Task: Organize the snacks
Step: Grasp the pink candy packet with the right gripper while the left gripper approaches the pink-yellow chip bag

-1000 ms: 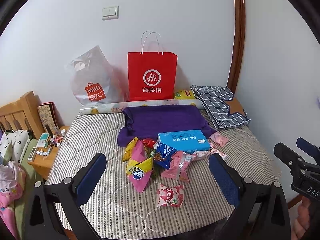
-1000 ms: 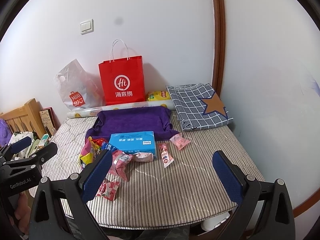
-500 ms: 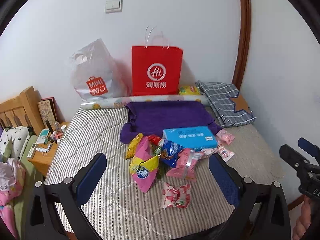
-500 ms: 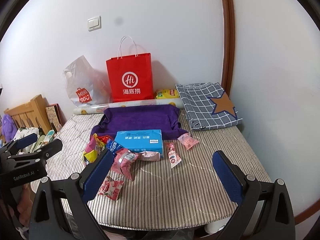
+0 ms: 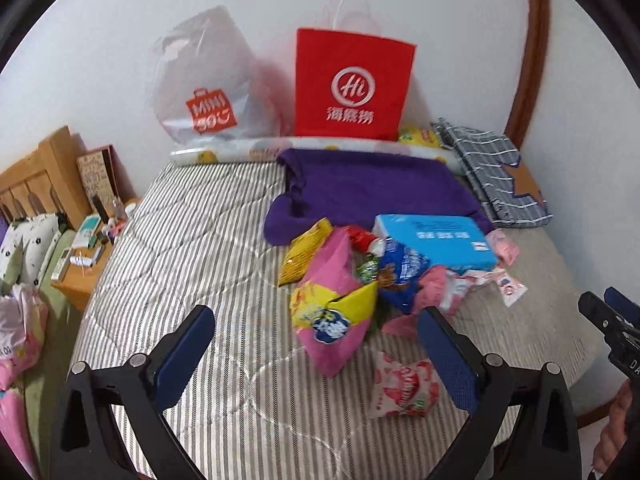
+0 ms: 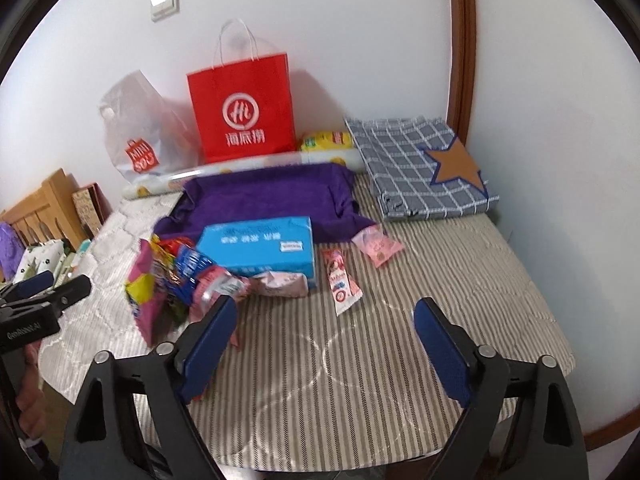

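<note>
A heap of snack bags lies mid-bed: a pink-and-yellow bag (image 5: 332,312), a yellow bag (image 5: 304,252), a blue bag (image 5: 400,276) and a red-and-white strawberry packet (image 5: 404,388). A blue box (image 6: 260,248) sits behind them, with a slim red-and-white packet (image 6: 342,284) and a pink packet (image 6: 378,246) to its right. My left gripper (image 5: 316,356) hovers open just short of the heap, holding nothing. My right gripper (image 6: 324,352) hangs over bare striped cover in front of the box. Its jaws are closing with nothing between them.
Against the wall stand a red paper bag (image 5: 352,84) and a white plastic bag (image 5: 204,88), with a paper roll (image 6: 248,166) in front. A purple towel (image 5: 372,188) and a folded checked cloth (image 6: 416,168) lie behind the snacks. A cluttered bedside table (image 5: 86,256) stands left.
Both grippers have come down and closer to the bed, so the snacks look larger. The right gripper's fingers stand a little nearer each other than before.
</note>
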`<control>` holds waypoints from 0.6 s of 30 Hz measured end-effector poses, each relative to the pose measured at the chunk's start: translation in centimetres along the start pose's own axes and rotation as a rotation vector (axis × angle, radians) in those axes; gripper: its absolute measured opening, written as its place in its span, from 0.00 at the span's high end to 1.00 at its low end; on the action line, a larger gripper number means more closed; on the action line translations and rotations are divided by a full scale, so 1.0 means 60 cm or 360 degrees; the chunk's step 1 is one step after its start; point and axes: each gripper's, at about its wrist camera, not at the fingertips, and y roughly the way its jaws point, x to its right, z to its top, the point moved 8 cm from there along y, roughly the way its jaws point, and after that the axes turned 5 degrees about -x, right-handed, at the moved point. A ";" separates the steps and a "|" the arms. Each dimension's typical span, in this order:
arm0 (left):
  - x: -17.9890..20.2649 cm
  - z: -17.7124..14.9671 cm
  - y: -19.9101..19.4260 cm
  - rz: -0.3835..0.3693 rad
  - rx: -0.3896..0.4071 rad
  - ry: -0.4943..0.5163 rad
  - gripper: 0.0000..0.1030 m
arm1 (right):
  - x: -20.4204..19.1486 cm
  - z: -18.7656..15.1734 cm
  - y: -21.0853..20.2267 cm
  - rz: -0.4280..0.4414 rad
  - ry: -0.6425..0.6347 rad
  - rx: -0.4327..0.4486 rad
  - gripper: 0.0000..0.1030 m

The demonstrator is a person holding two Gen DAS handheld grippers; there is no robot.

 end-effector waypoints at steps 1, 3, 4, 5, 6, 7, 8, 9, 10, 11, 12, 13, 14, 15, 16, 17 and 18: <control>-0.003 -0.001 0.010 0.0000 -0.0016 -0.0010 0.04 | 0.002 -0.001 0.011 0.0007 0.0002 -0.0012 0.17; -0.006 -0.003 0.026 -0.0007 -0.0045 -0.0013 0.05 | 0.011 -0.003 0.031 -0.0011 0.0003 -0.0030 0.19; -0.007 -0.004 0.036 -0.0005 -0.0060 -0.0011 0.05 | 0.017 -0.003 0.043 -0.0029 0.0008 -0.0039 0.21; -0.009 -0.005 0.045 -0.0002 -0.0076 -0.0009 0.05 | 0.023 -0.003 0.052 -0.0039 0.0014 -0.0046 0.24; -0.010 -0.005 0.052 -0.0001 -0.0086 -0.0008 0.05 | 0.028 -0.003 0.062 -0.0047 0.0020 -0.0060 0.24; -0.012 -0.006 0.060 -0.0002 -0.0099 -0.0007 0.05 | 0.036 -0.002 0.073 -0.0055 0.0028 -0.0078 0.24; -0.014 -0.005 0.066 -0.0002 -0.0110 -0.0007 0.05 | 0.042 -0.001 0.081 -0.0062 0.0035 -0.0090 0.25; -0.017 -0.004 0.074 0.0002 -0.0125 -0.0009 0.05 | 0.049 0.000 0.090 -0.0070 0.0040 -0.0098 0.27; -0.020 -0.002 0.080 0.0007 -0.0136 -0.0013 0.05 | 0.057 0.003 0.101 -0.0082 0.0044 -0.0110 0.28; -0.024 -0.001 0.087 0.0014 -0.0147 -0.0018 0.05 | 0.062 0.005 0.108 -0.0089 0.0045 -0.0117 0.29; -0.029 0.001 0.092 0.0018 -0.0155 -0.0024 0.05 | 0.068 0.009 0.118 -0.0100 0.0045 -0.0124 0.30; -0.033 0.003 0.097 0.0022 -0.0165 -0.0033 0.05 | 0.075 0.014 0.130 -0.0115 0.0040 -0.0132 0.30; -0.037 0.003 0.105 0.0017 -0.0184 -0.0049 0.05 | 0.080 0.017 0.138 -0.0128 0.0036 -0.0139 0.31; -0.040 0.005 0.111 0.0004 -0.0199 -0.0063 0.05 | 0.085 0.020 0.150 -0.0145 0.0029 -0.0151 0.32; -0.044 0.005 0.118 -0.0008 -0.0213 -0.0079 0.05 | 0.090 0.023 0.161 -0.0150 0.0022 -0.0162 0.35; -0.047 0.007 0.124 -0.0029 -0.0223 -0.0099 0.05 | 0.093 0.025 0.170 -0.0153 0.0018 -0.0171 0.37; -0.050 0.009 0.127 -0.0049 -0.0223 -0.0114 0.05 | 0.097 0.028 0.179 -0.0154 0.0015 -0.0179 0.37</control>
